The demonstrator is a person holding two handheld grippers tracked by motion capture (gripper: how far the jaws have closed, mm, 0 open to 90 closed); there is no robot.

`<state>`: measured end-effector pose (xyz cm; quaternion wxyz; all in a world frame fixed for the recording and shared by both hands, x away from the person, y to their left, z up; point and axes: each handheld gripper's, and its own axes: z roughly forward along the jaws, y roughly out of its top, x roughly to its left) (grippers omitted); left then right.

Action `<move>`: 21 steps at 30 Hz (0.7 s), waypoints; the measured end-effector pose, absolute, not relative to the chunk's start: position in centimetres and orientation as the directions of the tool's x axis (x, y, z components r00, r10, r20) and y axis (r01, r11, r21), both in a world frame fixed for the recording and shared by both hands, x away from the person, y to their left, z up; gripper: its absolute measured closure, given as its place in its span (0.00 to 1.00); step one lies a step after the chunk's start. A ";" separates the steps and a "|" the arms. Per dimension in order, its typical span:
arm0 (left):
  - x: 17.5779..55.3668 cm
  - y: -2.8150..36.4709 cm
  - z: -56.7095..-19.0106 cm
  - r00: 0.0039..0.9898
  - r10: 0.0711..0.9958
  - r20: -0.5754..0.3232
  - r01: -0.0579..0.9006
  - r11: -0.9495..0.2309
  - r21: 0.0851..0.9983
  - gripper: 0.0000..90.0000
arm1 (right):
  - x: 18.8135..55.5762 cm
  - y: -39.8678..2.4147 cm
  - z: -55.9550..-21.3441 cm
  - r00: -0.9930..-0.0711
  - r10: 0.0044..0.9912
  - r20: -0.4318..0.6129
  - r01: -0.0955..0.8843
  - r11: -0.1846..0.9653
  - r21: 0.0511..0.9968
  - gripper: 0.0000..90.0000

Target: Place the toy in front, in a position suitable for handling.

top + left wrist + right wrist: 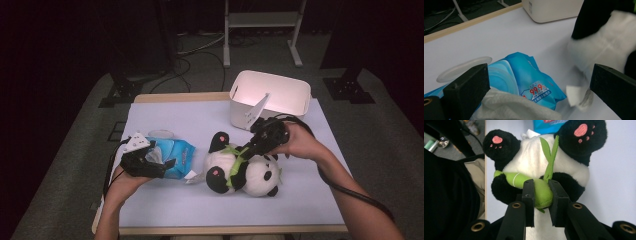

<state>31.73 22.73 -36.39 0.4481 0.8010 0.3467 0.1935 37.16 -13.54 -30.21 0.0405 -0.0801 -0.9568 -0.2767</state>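
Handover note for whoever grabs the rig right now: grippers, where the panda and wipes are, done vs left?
Right gripper: shut on the green bamboo stalk of the panda plush, which lies mid-table.
Left gripper: open, over the blue wipes pack; its lid flap is open and a white wipe sticks out.
White bin stands at the far edge.
Done: panda gripped. Left: probably wiping it or binning it; unclear.

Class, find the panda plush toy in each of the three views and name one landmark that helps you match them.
High view: panda plush toy lies right of centre on the table.
Left gripper view: blurred, at the right edge.
Right gripper view: centre, its green bamboo stalk pinched in the right claw.
Shared landmark: the blue wet-wipes pack beside the panda's feet.
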 end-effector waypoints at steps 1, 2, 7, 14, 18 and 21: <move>31.7 22.7 -36.4 0.685 0.728 -0.001 0.383 -0.359 0.851 0.02 | 37.3 -13.1 -30.9 -0.982 0.128 0.136 0.181 0.834 0.522 0.84; 31.8 22.8 -36.4 0.685 0.728 0.001 0.383 -0.361 0.851 0.02 | 37.4 -12.7 -31.5 -0.980 0.120 0.157 0.186 0.830 0.526 0.84; 31.8 22.8 -36.6 0.684 0.729 -0.005 0.387 -0.357 0.850 0.02 | 37.6 -12.4 -32.2 -0.978 0.115 0.175 0.194 0.813 0.549 0.82; 31.9 22.6 -36.8 0.694 0.720 0.001 0.383 -0.370 0.846 0.02 | 37.1 -14.3 -32.7 -0.973 0.156 0.168 0.226 0.784 0.578 0.62; 31.9 22.4 -37.0 0.701 0.713 0.008 0.380 -0.382 0.842 0.02 | 36.6 -15.5 -33.0 -0.968 0.188 0.166 0.251 0.762 0.597 0.55; 31.9 22.4 -37.0 0.709 0.705 0.011 0.376 -0.390 0.840 0.04 | 36.4 -16.4 -33.0 -0.968 0.198 0.152 0.250 0.749 0.614 0.52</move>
